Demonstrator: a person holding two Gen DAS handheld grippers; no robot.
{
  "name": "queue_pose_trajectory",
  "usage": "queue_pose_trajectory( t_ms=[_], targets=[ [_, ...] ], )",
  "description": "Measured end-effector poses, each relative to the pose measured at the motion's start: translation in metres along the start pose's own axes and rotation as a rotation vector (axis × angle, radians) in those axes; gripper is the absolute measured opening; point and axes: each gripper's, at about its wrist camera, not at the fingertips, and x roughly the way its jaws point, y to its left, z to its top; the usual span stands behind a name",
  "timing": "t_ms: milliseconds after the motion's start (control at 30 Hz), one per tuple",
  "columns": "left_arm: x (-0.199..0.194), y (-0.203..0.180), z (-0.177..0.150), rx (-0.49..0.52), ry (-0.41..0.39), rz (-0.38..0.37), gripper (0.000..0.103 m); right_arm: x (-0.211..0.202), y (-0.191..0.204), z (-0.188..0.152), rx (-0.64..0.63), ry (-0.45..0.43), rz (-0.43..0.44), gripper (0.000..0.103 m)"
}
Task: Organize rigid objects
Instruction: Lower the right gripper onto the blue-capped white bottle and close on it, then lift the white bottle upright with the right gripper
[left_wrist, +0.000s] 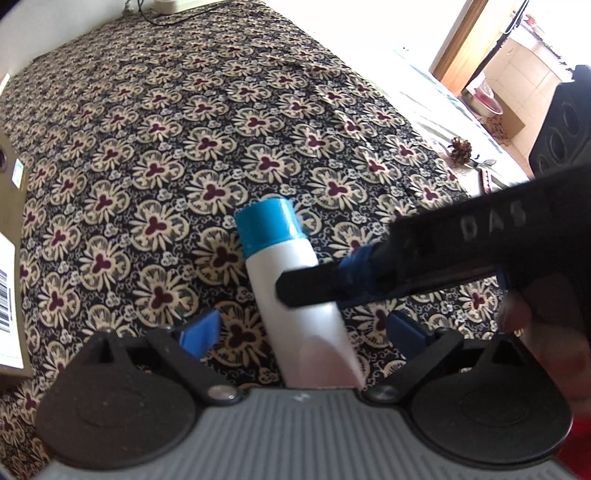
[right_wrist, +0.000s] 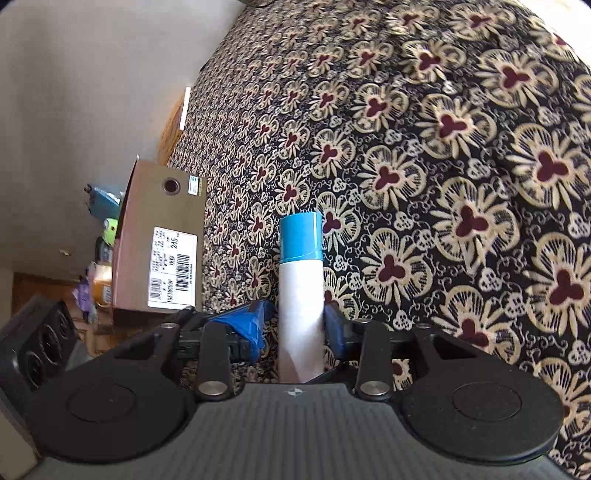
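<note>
A white tube with a blue cap (left_wrist: 280, 258) points away from me over the flower-patterned bedspread (left_wrist: 184, 129). My left gripper (left_wrist: 304, 326) is open: its blue pads stand wide on both sides of the tube and touch nothing. From the right, one black finger (left_wrist: 306, 290) of the other gripper crosses the tube's body. In the right wrist view the tube (right_wrist: 300, 280) runs straight between the blue pads of my right gripper (right_wrist: 297, 323), which sit against its two sides. A blue-taped finger (right_wrist: 236, 332) of the left gripper shows just left of it.
A brown cardboard shoebox (right_wrist: 162, 251) with a barcode label stands at the bed's left edge, by the wall; small bottles lie beyond it. A pine cone (left_wrist: 460, 149) sits at the far right of the bed. A hand (left_wrist: 546, 332) holds the right gripper.
</note>
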Motion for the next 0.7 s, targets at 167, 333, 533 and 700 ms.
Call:
queue_pose_trajectory(
  t_ms=[167, 333, 533, 700],
  targets=[
    [-0.003, 0.004, -0.002, -0.004, -0.009, 0.060, 0.074, 0.006, 0.001, -0.002, -0.009, -0.019, 0.022, 0.014],
    [-0.007, 0.005, -0.003, -0.005, -0.014, 0.081, 0.058, 0.016, 0.007, -0.002, -0.020, -0.026, 0.032, 0.014],
    [-0.011, 0.002, -0.004, -0.017, -0.032, 0.078, 0.037, 0.021, 0.014, -0.005, -0.050, -0.034, 0.020, 0.015],
    [-0.015, 0.006, -0.006, -0.052, -0.049, 0.054, 0.035, 0.025, 0.018, -0.008, -0.063, -0.048, 0.014, 0.017]
  ],
)
